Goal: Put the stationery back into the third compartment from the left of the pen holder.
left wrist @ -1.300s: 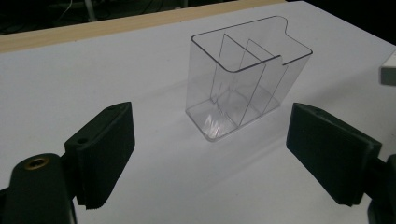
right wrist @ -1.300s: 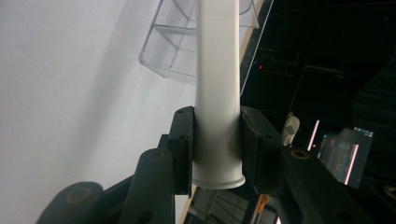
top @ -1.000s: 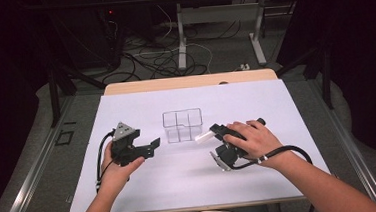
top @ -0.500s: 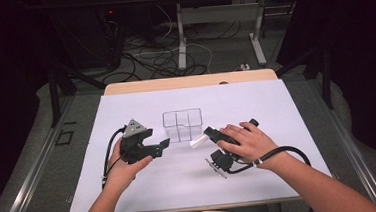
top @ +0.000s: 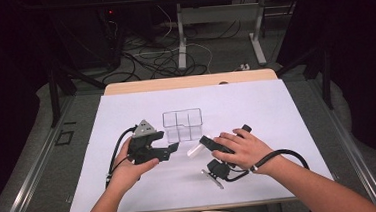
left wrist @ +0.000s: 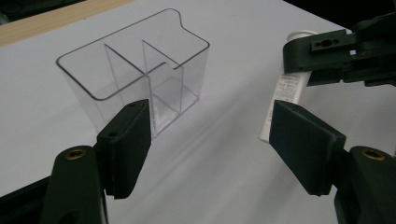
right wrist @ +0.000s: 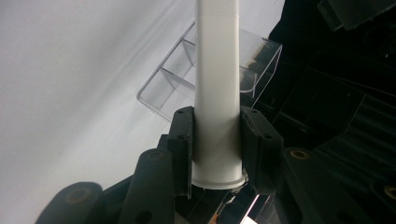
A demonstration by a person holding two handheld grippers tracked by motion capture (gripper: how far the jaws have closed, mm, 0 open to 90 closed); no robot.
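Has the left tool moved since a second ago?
Yes. In the high view the left tool has shifted right, closing in below the clear organizer, which stays put. Its jaws have been closing with nothing between them.

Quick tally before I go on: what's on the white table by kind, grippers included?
Clear plastic divided organizer: 1
White tube, clamped in the right gripper: 1
Handheld grippers: 2, the right one and the left gripper, whose jaws have just been closing with nothing between them
Total: 4
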